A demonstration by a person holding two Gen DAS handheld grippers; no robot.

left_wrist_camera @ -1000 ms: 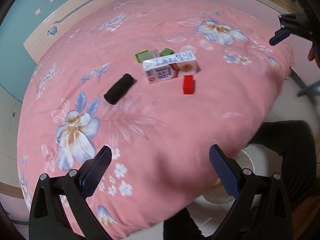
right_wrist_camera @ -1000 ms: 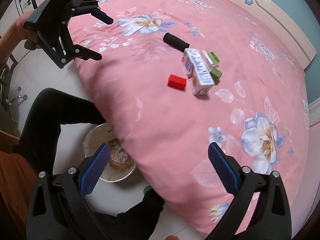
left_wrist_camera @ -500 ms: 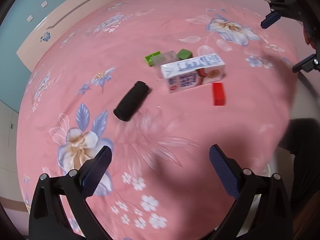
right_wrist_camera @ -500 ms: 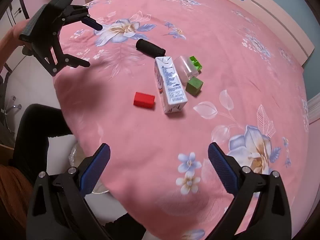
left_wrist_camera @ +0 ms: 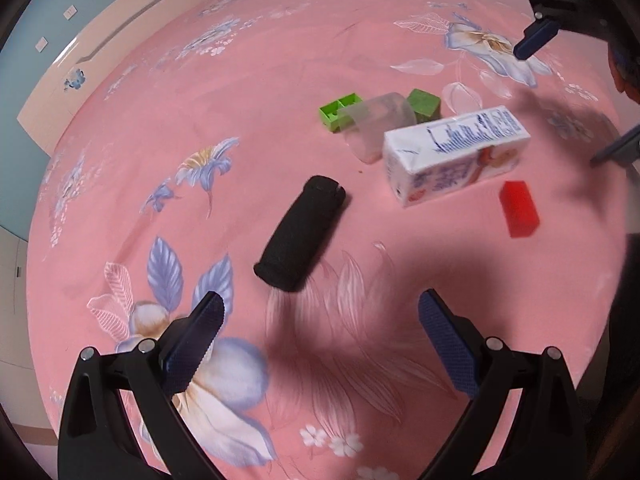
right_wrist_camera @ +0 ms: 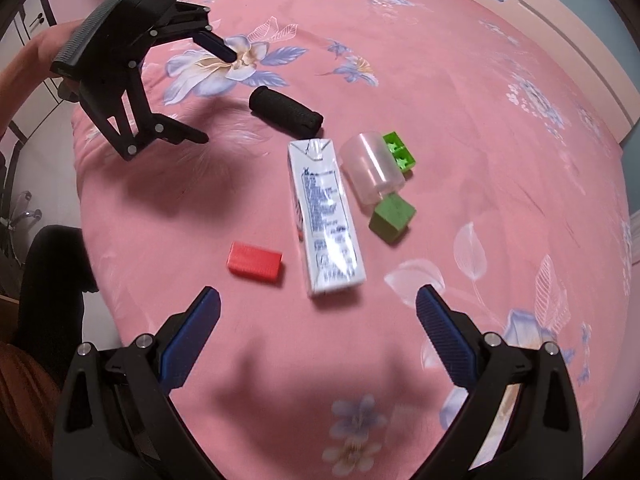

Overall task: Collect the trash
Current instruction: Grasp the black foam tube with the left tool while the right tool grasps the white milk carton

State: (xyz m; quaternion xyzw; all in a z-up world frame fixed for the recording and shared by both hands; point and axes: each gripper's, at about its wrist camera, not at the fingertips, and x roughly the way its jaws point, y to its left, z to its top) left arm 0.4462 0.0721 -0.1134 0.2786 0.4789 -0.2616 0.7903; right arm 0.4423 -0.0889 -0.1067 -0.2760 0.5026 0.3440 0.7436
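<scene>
- A pink flowered bedspread (right_wrist_camera: 480, 120) carries everything; a pale headboard (left_wrist_camera: 100, 52) runs along its far edge.
- A black foam roll (left_wrist_camera: 302, 234) lies on its side just ahead of the left gripper (left_wrist_camera: 320, 316), nothing between them.
- A red block (right_wrist_camera: 255, 261) lies just left of the carton, near the bed's near edge, in front of the right gripper (right_wrist_camera: 318, 312).
- A clear plastic cup (right_wrist_camera: 372, 166) lies tipped on the carton's far side, touching a green open-topped piece (right_wrist_camera: 398, 151) and a green cube (right_wrist_camera: 391, 217).
- The milk carton (right_wrist_camera: 325, 216) lies flat near the middle of the bed: white, with blue print, its folded top end pointing toward the black roll.
- Both grippers hover above the bedspread, jaws spread wide and holding nothing.
</scene>
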